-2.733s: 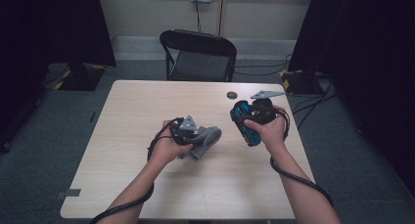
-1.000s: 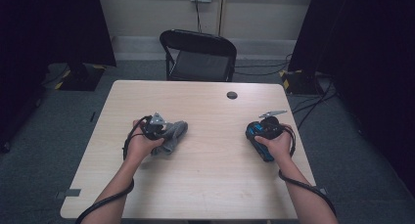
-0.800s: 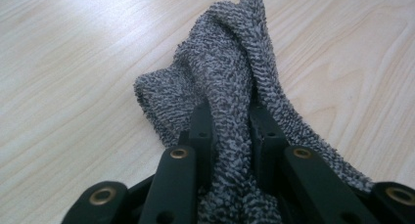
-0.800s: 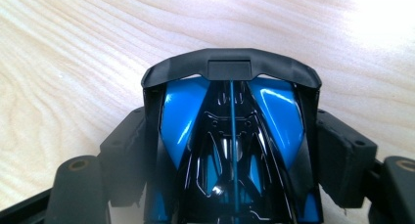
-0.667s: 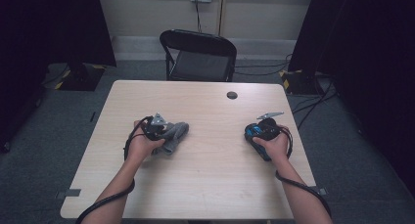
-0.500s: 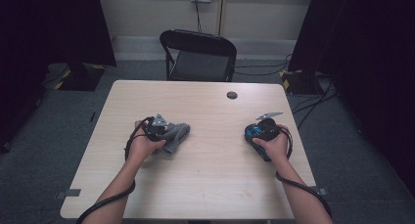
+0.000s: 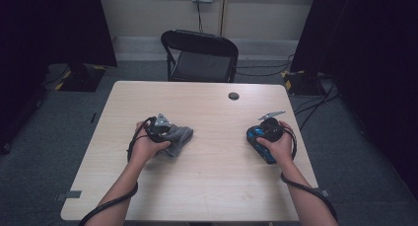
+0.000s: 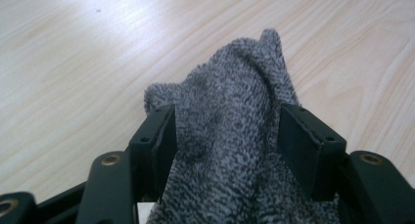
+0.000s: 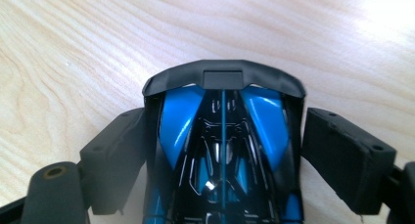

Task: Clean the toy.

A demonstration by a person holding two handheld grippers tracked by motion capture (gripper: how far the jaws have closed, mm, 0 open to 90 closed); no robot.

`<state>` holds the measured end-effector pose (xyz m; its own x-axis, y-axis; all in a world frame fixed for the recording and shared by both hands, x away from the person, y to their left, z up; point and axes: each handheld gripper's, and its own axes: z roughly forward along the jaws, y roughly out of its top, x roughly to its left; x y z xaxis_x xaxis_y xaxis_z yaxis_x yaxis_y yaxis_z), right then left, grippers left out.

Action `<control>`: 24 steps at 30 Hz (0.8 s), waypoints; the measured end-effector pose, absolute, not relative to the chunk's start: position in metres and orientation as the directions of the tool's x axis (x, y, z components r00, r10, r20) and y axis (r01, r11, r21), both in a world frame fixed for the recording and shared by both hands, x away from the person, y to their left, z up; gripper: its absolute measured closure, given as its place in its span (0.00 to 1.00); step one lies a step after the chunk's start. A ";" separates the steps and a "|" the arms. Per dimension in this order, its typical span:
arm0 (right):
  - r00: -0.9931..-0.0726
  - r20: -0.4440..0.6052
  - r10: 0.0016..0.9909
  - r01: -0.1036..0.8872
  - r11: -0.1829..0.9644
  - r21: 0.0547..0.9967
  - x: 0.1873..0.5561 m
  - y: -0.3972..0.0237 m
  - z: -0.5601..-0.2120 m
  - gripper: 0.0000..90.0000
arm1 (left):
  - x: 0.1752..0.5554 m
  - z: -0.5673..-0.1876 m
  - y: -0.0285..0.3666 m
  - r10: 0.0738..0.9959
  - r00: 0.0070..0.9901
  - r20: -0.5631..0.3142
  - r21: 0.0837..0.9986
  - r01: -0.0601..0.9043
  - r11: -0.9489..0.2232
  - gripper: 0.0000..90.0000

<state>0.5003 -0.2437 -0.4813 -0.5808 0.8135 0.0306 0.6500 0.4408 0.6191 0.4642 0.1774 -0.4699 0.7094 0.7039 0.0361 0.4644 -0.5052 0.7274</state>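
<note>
Centre-left of the high view, the left tool (image 7: pixel 173 135) rests on the desk (image 7: pixel 212 186), its jaws just opened around a grey cloth (image 8: pixel 230 136), apparently releasing it. At centre-right, the right tool (image 7: pixel 256 139) stands parted beside a blue toy car (image 9: pixel 222 160), seemingly set down

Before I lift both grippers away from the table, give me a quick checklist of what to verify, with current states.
1. Left gripper released from the grey knitted cloth: cannot tell; the jaws have just been opening, cloth between them and against the left pad.
2. Right gripper released from the blue and black toy car: ok; the jaws have just been opening, a gap shows on its right side.
3. Cloth resting on the light wooden table: ok.
4. Car resting on the table: ok.
5. Cables clear of both items: cannot tell.
</note>
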 end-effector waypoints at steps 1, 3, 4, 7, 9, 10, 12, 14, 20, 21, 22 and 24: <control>-0.582 0.041 0.812 0.650 0.433 0.624 0.500 -0.245 -0.480 0.18 | 0.464 -0.468 0.177 0.708 0.705 0.032 0.736 0.463 -0.494 0.40; -0.583 0.047 0.811 0.644 0.426 0.635 0.498 -0.247 -0.477 0.18 | 0.464 -0.463 0.177 0.714 0.699 0.028 0.742 0.464 -0.484 0.38; -0.581 0.048 0.812 0.642 0.422 0.640 0.497 -0.248 -0.474 0.18 | 0.463 -0.461 0.176 0.712 0.702 0.025 0.745 0.461 -0.482 0.38; -0.595 0.048 0.802 0.625 0.424 0.655 0.492 -0.250 -0.467 0.18 | 0.460 -0.454 0.174 0.705 0.709 0.029 0.756 0.445 -0.480 0.37; -0.605 0.050 0.795 0.614 0.425 0.665 0.488 -0.250 -0.460 0.18 | 0.456 -0.450 0.171 0.703 0.711 0.021 0.766 0.441 -0.468 0.35; -0.611 0.049 0.790 0.604 0.425 0.674 0.485 -0.251 -0.456 0.18 | 0.456 -0.449 0.170 0.701 0.713 0.021 0.769 0.436 -0.468 0.34; -0.613 0.044 0.789 0.598 0.428 0.677 0.483 -0.251 -0.454 0.18 | 0.454 -0.447 0.169 0.699 0.715 0.017 0.770 0.437 -0.465 0.32; -0.633 0.046 0.773 0.580 0.434 0.689 0.475 -0.248 -0.445 0.18 | 0.449 -0.442 0.165 0.691 0.723 0.005 0.779 0.431 -0.455 0.31; -0.662 0.051 0.748 0.557 0.446 0.700 0.464 -0.239 -0.435 0.17 | 0.441 -0.436 0.157 0.672 0.740 -0.008 0.793 0.414 -0.446 0.28; -0.666 0.045 0.744 0.551 0.451 0.702 0.463 -0.238 -0.434 0.17 | 0.440 -0.435 0.156 0.670 0.742 -0.013 0.796 0.413 -0.442 0.28; -0.668 0.046 0.743 0.550 0.452 0.702 0.461 -0.236 -0.434 0.17 | 0.439 -0.435 0.156 0.670 0.742 -0.020 0.796 0.418 -0.439 0.28; -0.675 0.050 0.736 0.546 0.453 0.705 0.459 -0.234 -0.432 0.17 | 0.437 -0.434 0.154 0.666 0.745 -0.020 0.797 0.414 -0.440 0.27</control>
<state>0.4591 -0.2340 -0.4321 -0.6754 0.7358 0.0503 0.5460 0.4531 0.7047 0.4369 0.1542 -0.4340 0.7455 0.6662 -0.0199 0.4142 -0.4397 0.7969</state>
